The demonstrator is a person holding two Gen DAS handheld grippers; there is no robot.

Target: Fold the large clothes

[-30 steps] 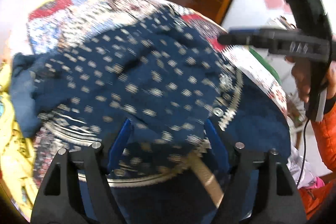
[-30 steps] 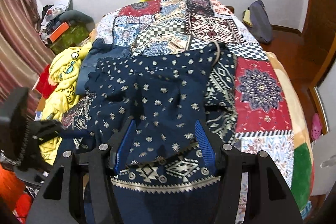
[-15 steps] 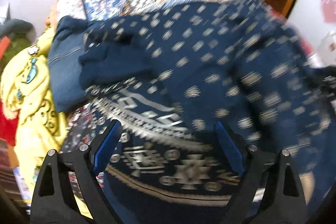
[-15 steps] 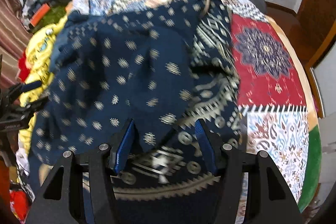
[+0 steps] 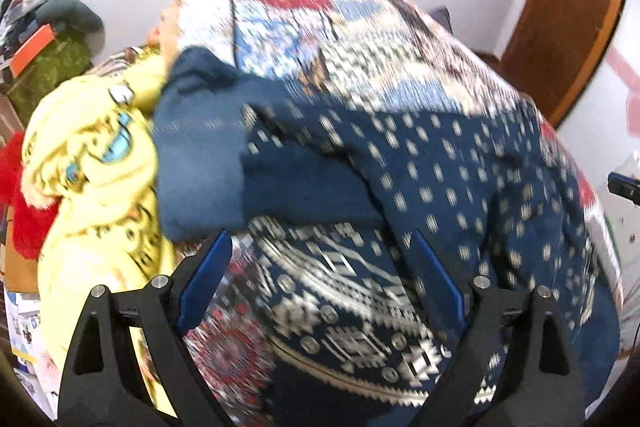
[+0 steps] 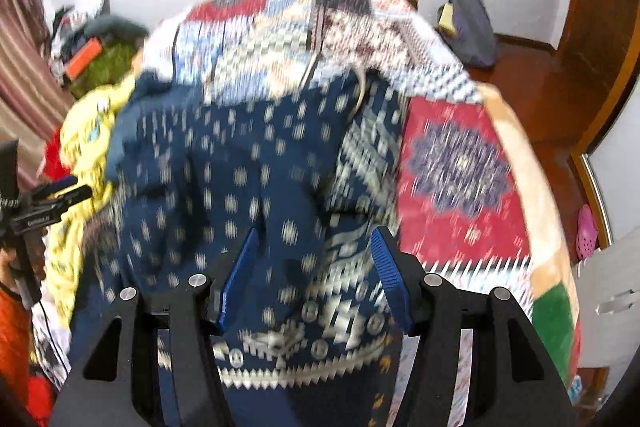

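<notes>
A large navy garment with small cream motifs and a cream patterned border (image 5: 460,187) lies crumpled on the patchwork bedspread (image 5: 360,39); it also shows in the right wrist view (image 6: 240,167). My left gripper (image 5: 320,275) is open and hangs over the garment's patterned border at its left side. My right gripper (image 6: 314,279) is open, above the border band near the garment's front edge. Neither holds cloth. Both views are motion-blurred. The left gripper also shows at the left edge of the right wrist view (image 6: 48,199).
A yellow cartoon blanket (image 5: 92,167) and a plain blue garment (image 5: 200,155) lie at the bed's left side, with a red item (image 5: 24,211) beyond. A wooden door (image 5: 560,11) stands at the right. A dark bag (image 6: 468,27) sits on the floor past the bed.
Both grippers have swung over the garment. The left view has turned left, bringing the yellow blanket and blue garment into view. The right gripper has drawn back slightly, showing more wall.
</notes>
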